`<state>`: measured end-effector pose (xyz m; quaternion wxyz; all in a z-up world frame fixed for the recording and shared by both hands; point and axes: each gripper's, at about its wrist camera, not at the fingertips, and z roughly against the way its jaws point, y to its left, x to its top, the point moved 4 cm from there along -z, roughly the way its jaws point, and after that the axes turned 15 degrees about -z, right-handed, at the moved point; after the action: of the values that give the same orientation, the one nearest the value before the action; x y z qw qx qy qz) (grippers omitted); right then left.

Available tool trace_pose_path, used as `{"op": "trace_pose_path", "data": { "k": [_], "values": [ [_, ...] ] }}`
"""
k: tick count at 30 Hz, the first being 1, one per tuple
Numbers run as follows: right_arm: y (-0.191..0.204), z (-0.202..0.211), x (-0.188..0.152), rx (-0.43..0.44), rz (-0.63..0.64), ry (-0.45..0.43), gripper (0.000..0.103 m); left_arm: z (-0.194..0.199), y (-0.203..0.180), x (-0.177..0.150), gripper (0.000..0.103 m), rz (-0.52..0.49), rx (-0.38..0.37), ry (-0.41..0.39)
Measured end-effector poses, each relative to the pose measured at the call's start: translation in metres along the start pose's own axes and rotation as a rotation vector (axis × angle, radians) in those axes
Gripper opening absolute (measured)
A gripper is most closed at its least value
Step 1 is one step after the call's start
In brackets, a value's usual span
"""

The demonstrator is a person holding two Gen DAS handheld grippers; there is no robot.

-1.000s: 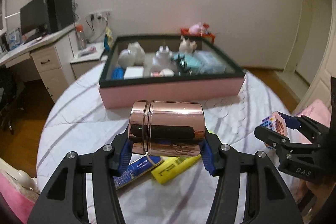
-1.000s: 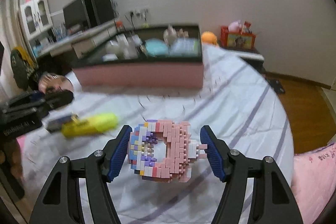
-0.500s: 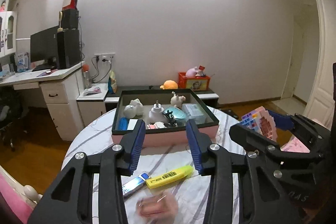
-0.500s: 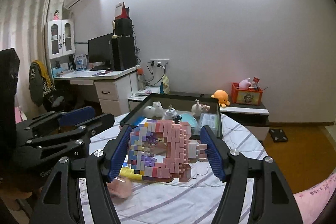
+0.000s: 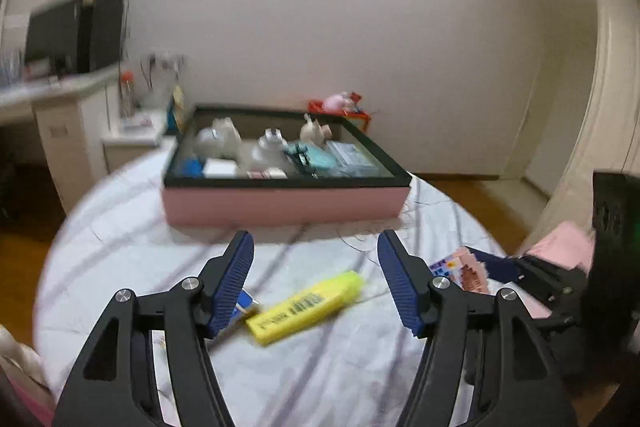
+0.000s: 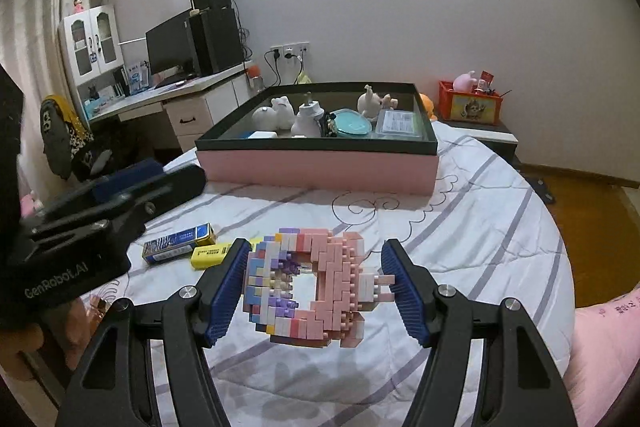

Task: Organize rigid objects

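My left gripper [image 5: 316, 281] is open and empty above the bed, over a yellow highlighter [image 5: 306, 306] and a blue box [image 5: 244, 305]. My right gripper [image 6: 316, 285] is shut on a pink and pastel brick-built ring [image 6: 308, 287] and holds it above the bed cover. The ring and right gripper also show at the right in the left wrist view [image 5: 464, 269]. The pink storage box [image 5: 286, 203] with a dark rim stands beyond, holding white figurines, a teal dish and a clear case. The left gripper shows in the right wrist view [image 6: 132, 187]. The copper tin is not clearly in view.
The round bed has a white striped cover [image 6: 480, 227]. The highlighter [image 6: 210, 255] and blue box [image 6: 178, 243] lie left of the ring. A desk with a monitor [image 6: 168, 47] stands at the left, a red crate [image 6: 470, 103] behind the box, wooden floor to the right.
My left gripper let go of the copper tin, which dropped to the bed, and the jaws opened wide. Both grippers rose, then came down again. The right keeps hold of the brick ring.
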<state>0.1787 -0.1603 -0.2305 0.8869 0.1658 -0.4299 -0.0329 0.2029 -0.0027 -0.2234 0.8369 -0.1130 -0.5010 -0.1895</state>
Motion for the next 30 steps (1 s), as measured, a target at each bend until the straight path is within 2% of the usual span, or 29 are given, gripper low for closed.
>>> {"op": "trace_pose_path", "data": {
  "k": [5,9,10,13,15,19,21,26,30],
  "values": [
    [-0.003,0.002,0.005,0.001,-0.013,-0.01,0.069,-0.007,-0.001,0.011,0.069,-0.02,0.039,-0.043],
    [-0.01,0.003,0.009,-0.016,-0.019,-0.014,0.069,-0.018,-0.001,0.023,0.074,-0.027,0.032,-0.093],
    [-0.012,0.002,0.01,-0.021,-0.019,-0.018,0.069,-0.024,0.0,0.027,0.08,-0.025,0.032,-0.099],
    [-0.021,0.0,0.015,-0.043,-0.028,-0.021,0.069,-0.045,-0.001,0.044,0.081,-0.028,-0.002,-0.118],
    [-0.03,-0.002,0.018,-0.066,-0.038,-0.02,0.069,-0.055,-0.007,0.05,0.081,-0.075,0.026,-0.042],
    [-0.035,-0.004,0.018,-0.066,-0.054,-0.015,0.069,-0.038,-0.002,0.05,0.081,-0.067,0.026,-0.059],
    [-0.033,-0.005,0.018,-0.057,-0.055,-0.01,0.069,-0.025,0.007,0.044,0.082,-0.067,0.072,-0.03],
    [-0.02,-0.003,0.015,-0.034,-0.037,-0.01,0.069,0.002,0.027,0.008,0.082,-0.064,0.196,0.072],
    [-0.006,0.006,0.007,-0.015,-0.013,-0.01,0.069,0.018,0.024,-0.034,0.082,-0.04,0.183,0.15]
  ]
}}
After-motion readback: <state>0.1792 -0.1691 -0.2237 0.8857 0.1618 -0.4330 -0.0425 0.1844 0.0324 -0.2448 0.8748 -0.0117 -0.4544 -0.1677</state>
